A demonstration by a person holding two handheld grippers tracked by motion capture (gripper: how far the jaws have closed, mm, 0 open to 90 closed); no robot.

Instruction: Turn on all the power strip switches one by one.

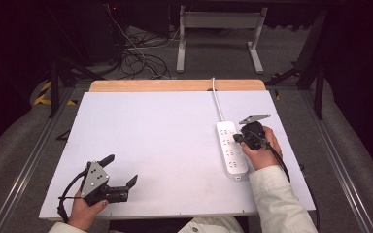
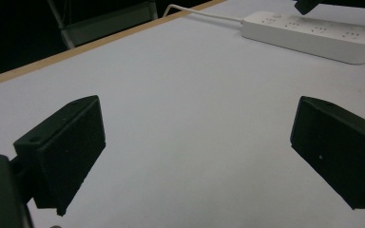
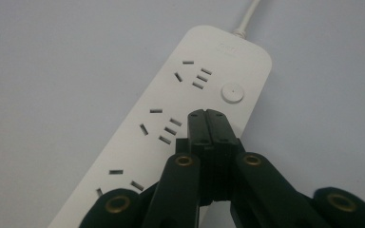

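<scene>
Right gripper view: the right gripper (image 3: 207,116) is pointing down at the white power strip (image 3: 180,118), its jaws pressed together with nothing between them. The closed tips are sitting over the strip's face, just short of the round button (image 3: 232,92), which is lying slightly ahead and to the right of them; socket slots are lying to the left of the tips (contact with the strip cannot be told). The strip's white cord (image 3: 248,14) is running off ahead of the jaws. In the high view the left gripper (image 1: 121,171) is resting near the white table's (image 1: 150,126) near edge, jaws spread wide and holding nothing, bare surface between them; the strip is lying well ahead of them, off to their right
</scene>
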